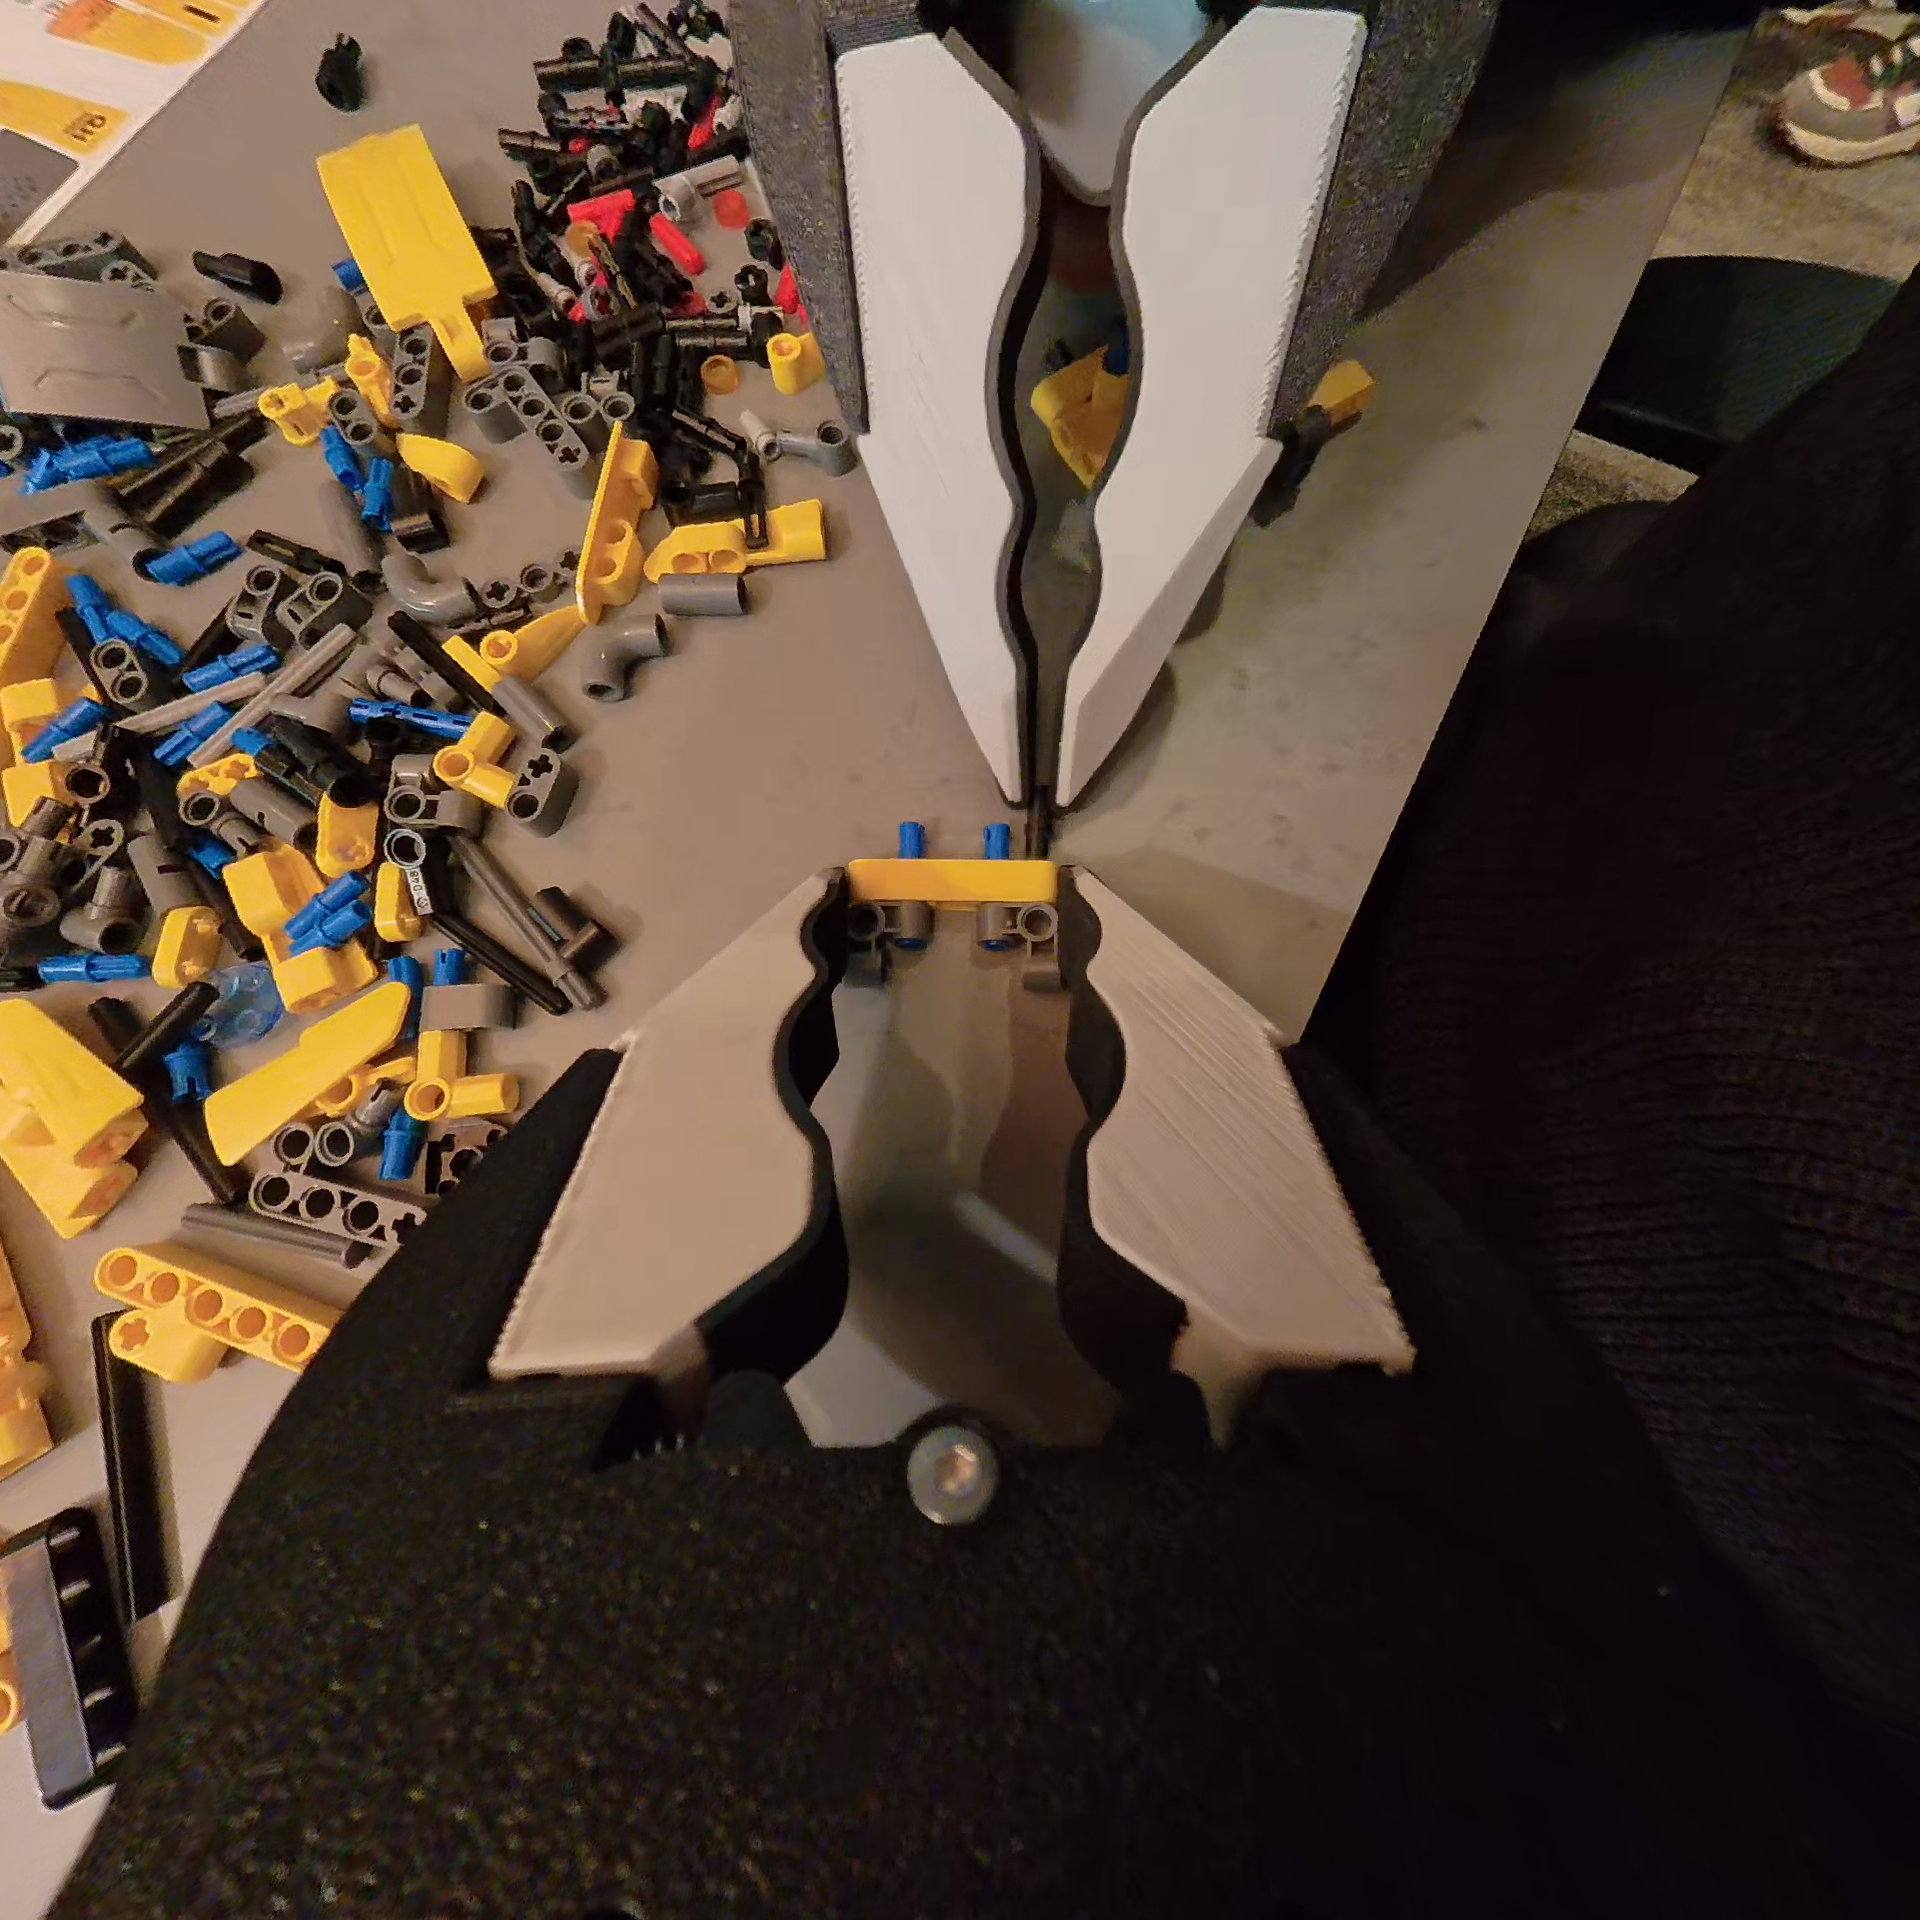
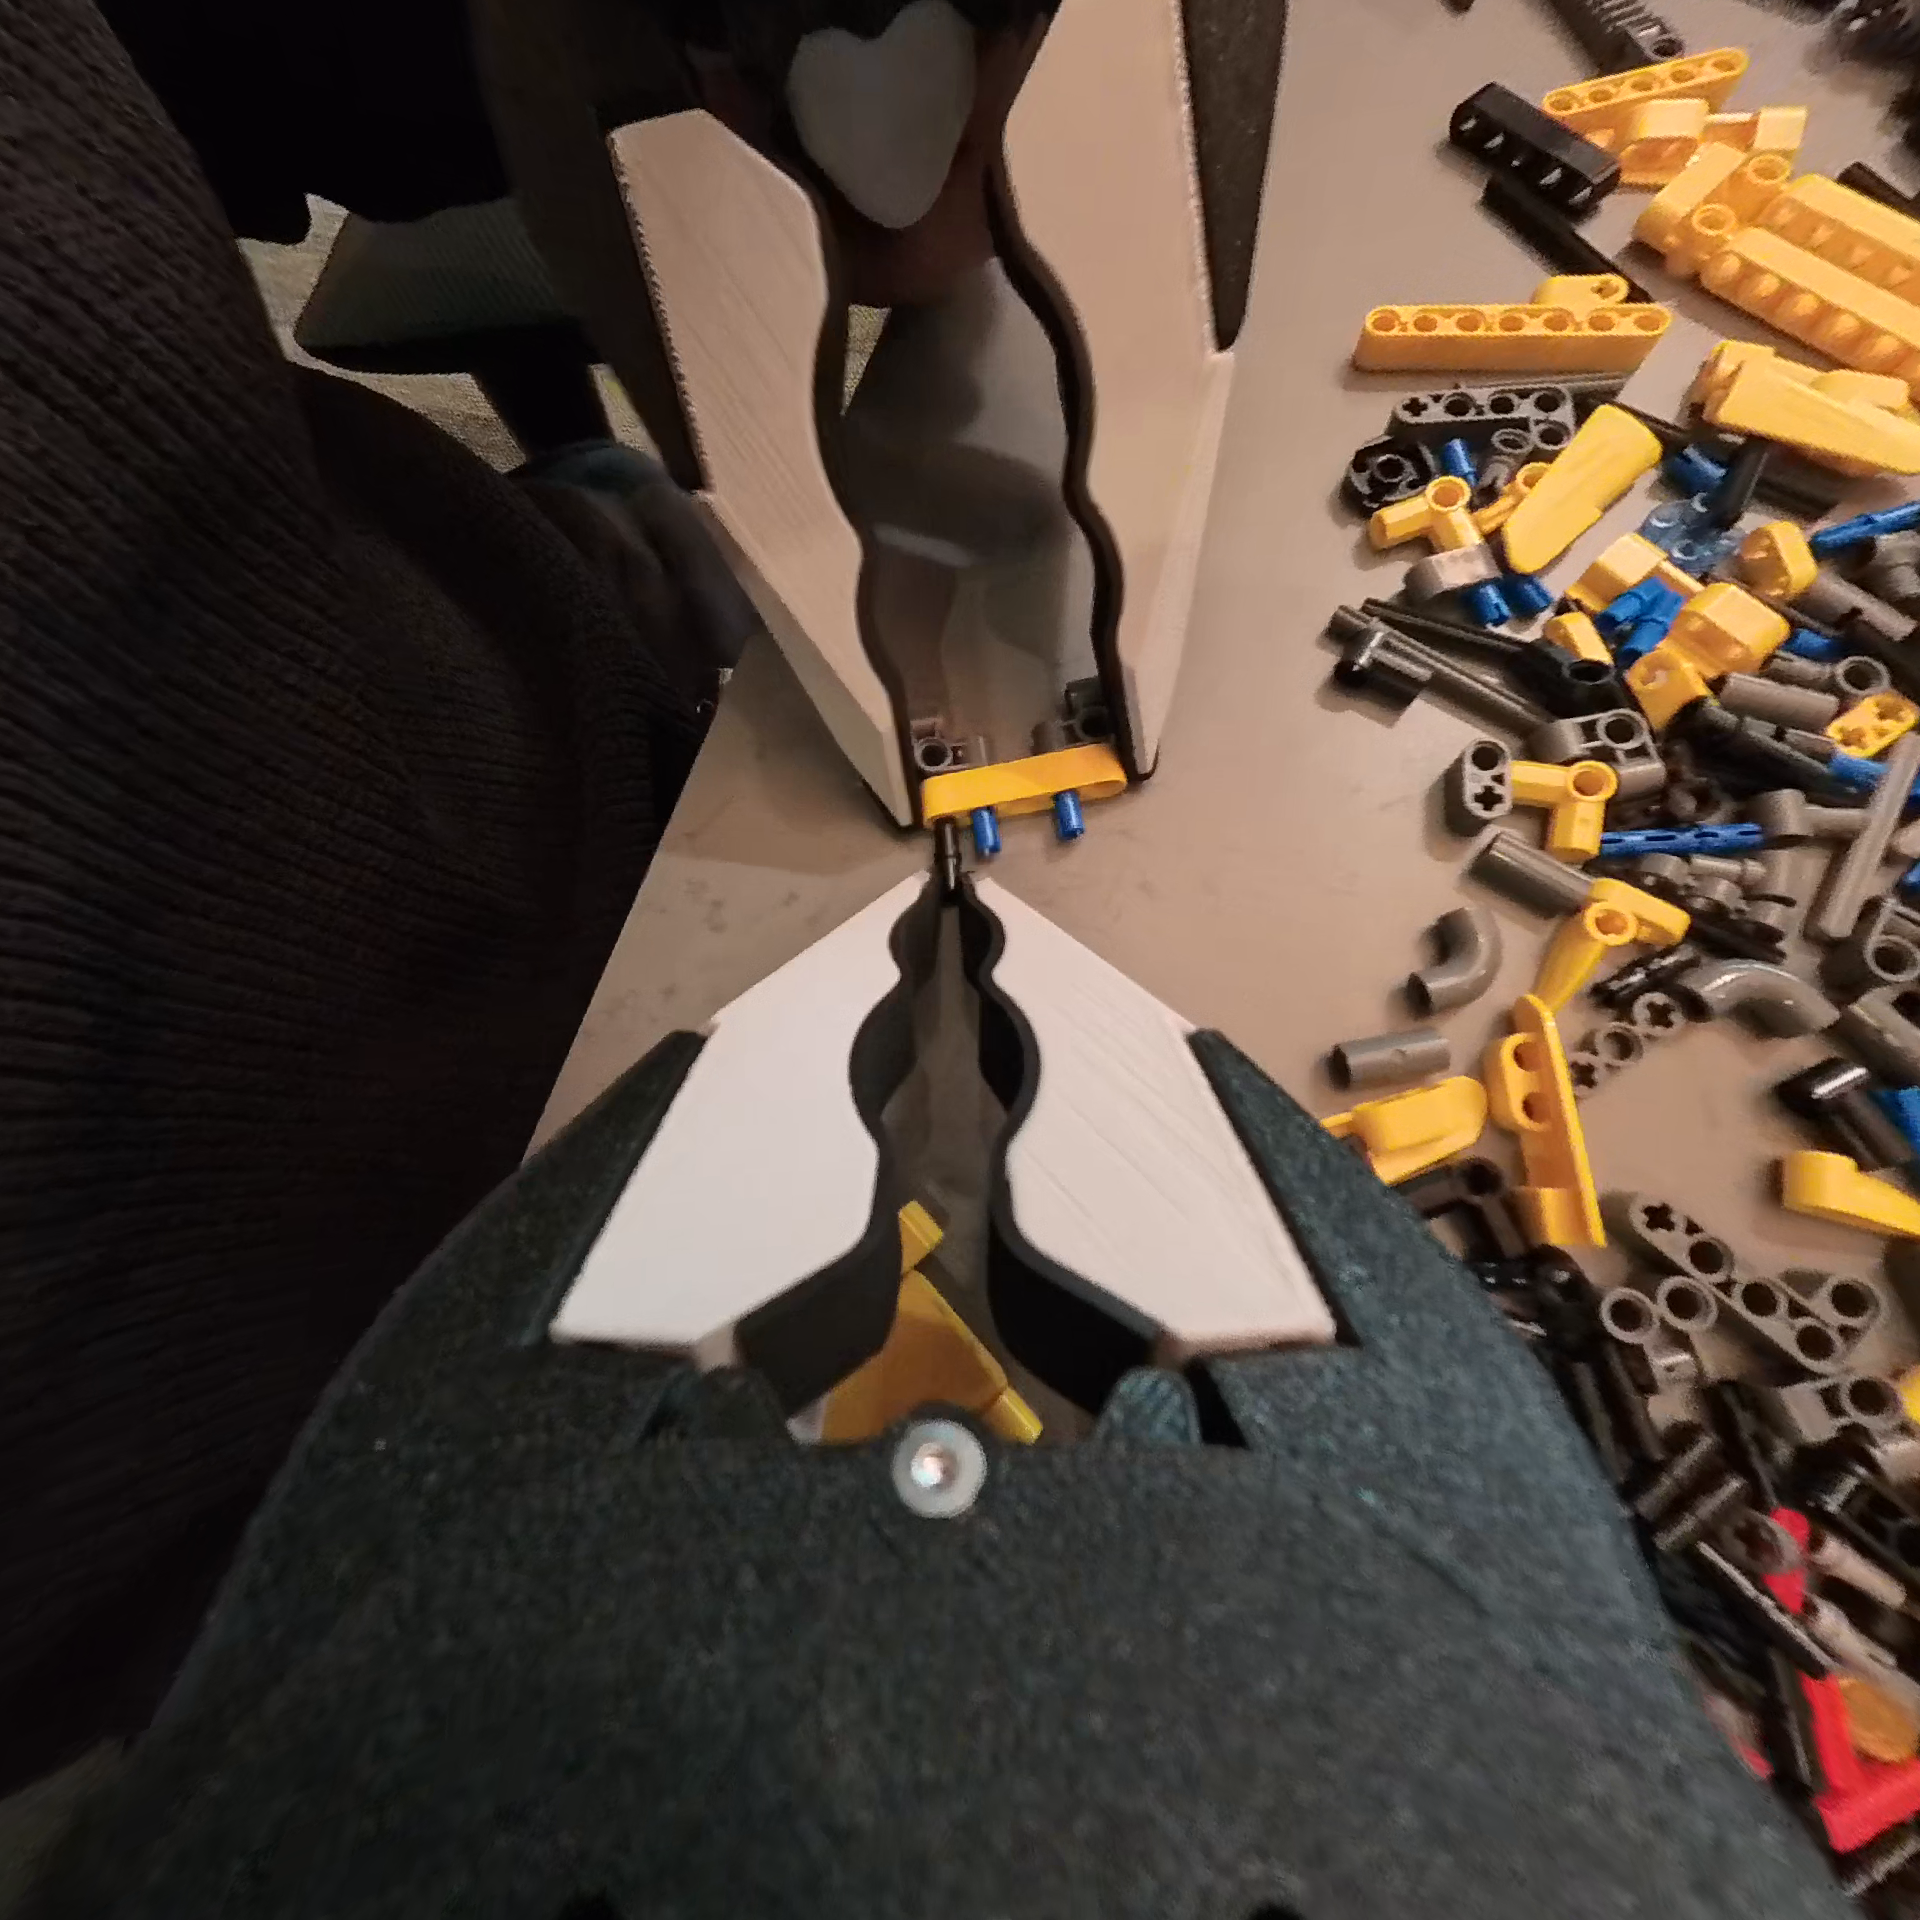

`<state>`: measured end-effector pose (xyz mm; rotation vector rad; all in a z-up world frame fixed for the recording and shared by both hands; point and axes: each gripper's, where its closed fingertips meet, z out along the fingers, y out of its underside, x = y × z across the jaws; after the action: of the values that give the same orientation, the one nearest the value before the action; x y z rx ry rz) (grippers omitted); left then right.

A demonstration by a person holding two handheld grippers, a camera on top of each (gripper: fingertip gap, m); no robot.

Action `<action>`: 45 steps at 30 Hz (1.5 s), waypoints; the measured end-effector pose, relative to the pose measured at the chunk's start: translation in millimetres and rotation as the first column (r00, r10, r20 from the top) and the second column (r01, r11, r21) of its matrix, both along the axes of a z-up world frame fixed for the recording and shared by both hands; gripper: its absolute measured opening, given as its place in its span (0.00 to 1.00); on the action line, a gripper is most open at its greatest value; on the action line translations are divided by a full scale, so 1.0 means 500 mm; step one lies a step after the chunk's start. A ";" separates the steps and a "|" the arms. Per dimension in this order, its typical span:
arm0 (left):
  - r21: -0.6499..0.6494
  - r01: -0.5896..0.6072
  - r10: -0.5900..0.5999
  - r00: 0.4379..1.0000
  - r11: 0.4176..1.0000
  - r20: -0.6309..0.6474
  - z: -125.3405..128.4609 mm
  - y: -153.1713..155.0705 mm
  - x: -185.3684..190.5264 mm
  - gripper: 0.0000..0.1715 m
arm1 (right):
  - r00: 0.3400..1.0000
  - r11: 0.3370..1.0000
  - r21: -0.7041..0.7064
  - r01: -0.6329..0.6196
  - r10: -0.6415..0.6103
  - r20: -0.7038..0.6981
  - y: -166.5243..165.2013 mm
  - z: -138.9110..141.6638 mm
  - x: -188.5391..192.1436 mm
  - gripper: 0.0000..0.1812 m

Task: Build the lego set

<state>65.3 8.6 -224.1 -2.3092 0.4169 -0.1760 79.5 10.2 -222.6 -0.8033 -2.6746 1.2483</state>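
Yellow beam point(image 1: 951, 879) with two blue pins point(image 1: 910, 837) and grey connectors beneath is clamped endwise in the left gripper point(image 1: 951, 904), long axis crosswise, pins facing away. Right gripper point(image 2: 951, 883), closed on a black pin point(image 2: 948, 844), aligns it with the beam's end hole. Loose parts point(image 1: 312, 675) lie left on the table point(image 1: 1299, 727).

Opposed close wrist views, apparently tabletop-shared.
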 end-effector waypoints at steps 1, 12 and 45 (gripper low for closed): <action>0.000 -0.001 0.001 1.000 1.000 0.002 0.000 0.000 0.000 0.23 | 1.000 1.000 0.002 -0.013 0.013 -0.008 -0.002 0.001 0.002 0.02; 0.002 -0.020 0.020 1.000 1.000 0.013 0.000 0.001 0.000 0.23 | 0.999 1.000 -0.012 0.016 -0.016 0.048 -0.001 -0.002 -0.001 0.02; -0.001 -0.047 0.047 0.999 0.999 0.027 0.000 0.002 -0.002 0.23 | 0.998 0.987 0.149 0.056 -0.054 -0.018 -0.001 -0.004 -0.002 0.02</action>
<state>64.4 9.6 -224.1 -2.3118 0.3484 -0.1842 78.4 9.7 -224.4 -0.8371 -2.6765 1.0226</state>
